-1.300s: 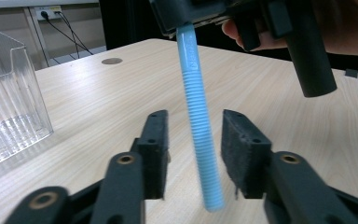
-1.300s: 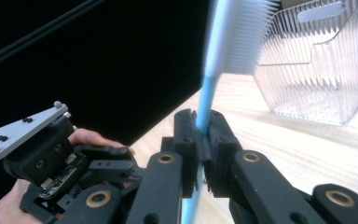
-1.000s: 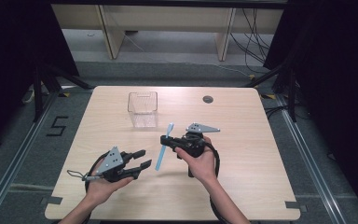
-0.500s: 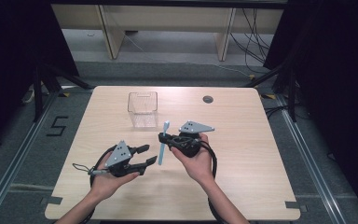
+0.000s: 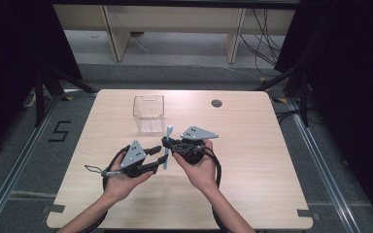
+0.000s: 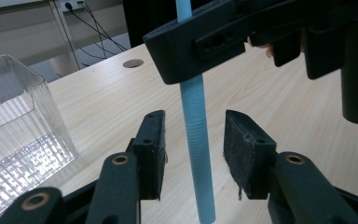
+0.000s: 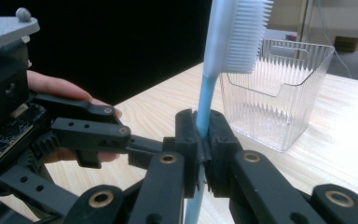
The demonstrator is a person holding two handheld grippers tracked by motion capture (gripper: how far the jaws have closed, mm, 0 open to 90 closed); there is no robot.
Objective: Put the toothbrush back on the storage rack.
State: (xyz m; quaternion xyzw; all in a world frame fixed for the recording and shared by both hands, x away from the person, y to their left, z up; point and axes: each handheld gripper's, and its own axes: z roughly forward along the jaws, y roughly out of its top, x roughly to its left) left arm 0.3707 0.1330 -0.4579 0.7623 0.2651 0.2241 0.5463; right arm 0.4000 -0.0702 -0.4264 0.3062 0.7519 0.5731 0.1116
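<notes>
**Passing the toothbrush from one gripper to the other**

The right gripper [image 7: 204,154] has its jaws pressed together on the neck of a light blue toothbrush [image 7: 209,93], holding it upright above the table [image 5: 272,145], bristles at the top and handle hanging down. In the left gripper view the left gripper [image 6: 193,154] has just been closing, and its pads [image 6: 244,154] flank the ribbed handle [image 6: 196,140] on both sides, with a gap showing each side; nothing is pinched yet.

This looks like a handover. To do it well, the left gripper should centre the handle between the pads so both faces meet it squarely, then close on the ribbed part, well below the right gripper, so the two tools do not collide. The right jaws should stay clamped until the left grip is firm, or the brush may tip or drop. The clear ribbed plastic container [image 5: 148,112] stands behind the hands, a likely destination.
</notes>
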